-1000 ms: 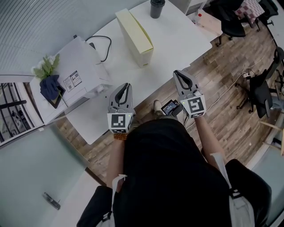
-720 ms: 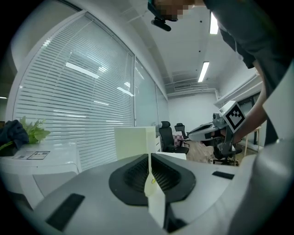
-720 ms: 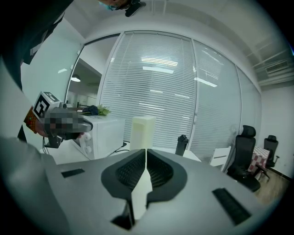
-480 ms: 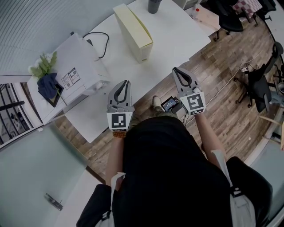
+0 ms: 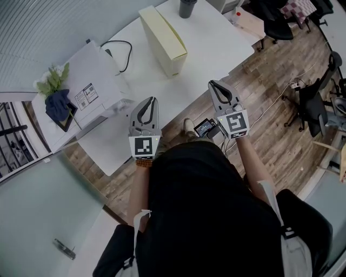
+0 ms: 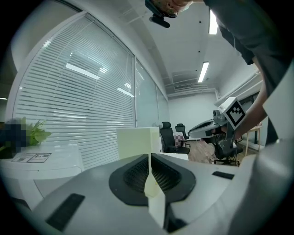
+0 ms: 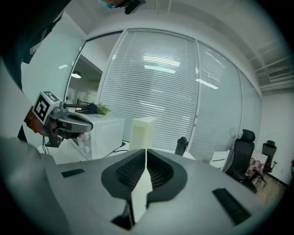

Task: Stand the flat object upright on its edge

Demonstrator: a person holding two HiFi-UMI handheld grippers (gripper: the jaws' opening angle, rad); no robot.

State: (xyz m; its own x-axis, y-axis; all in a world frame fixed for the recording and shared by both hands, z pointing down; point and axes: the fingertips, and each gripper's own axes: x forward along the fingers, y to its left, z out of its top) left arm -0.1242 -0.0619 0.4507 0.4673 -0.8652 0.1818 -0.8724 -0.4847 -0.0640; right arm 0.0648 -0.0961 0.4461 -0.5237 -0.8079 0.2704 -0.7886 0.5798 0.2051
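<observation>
The flat object is a pale yellow box (image 5: 162, 39) that stands upright on a narrow edge on the white table (image 5: 211, 48), towards the far side. It rises ahead of the jaws as the box (image 6: 137, 142) in the left gripper view and as the box (image 7: 143, 132) in the right gripper view. My left gripper (image 5: 150, 101) hovers over the table's near edge, shut and empty. My right gripper (image 5: 212, 84) hangs just off the table's near right corner, also shut with nothing in it. Both are well short of the box.
A white microwave (image 5: 95, 80) stands at the table's left with a plant (image 5: 54, 79) and a black cable (image 5: 122, 52) beside it. A dark cup (image 5: 187, 7) stands at the far end. Office chairs (image 5: 313, 105) stand on the wooden floor to the right.
</observation>
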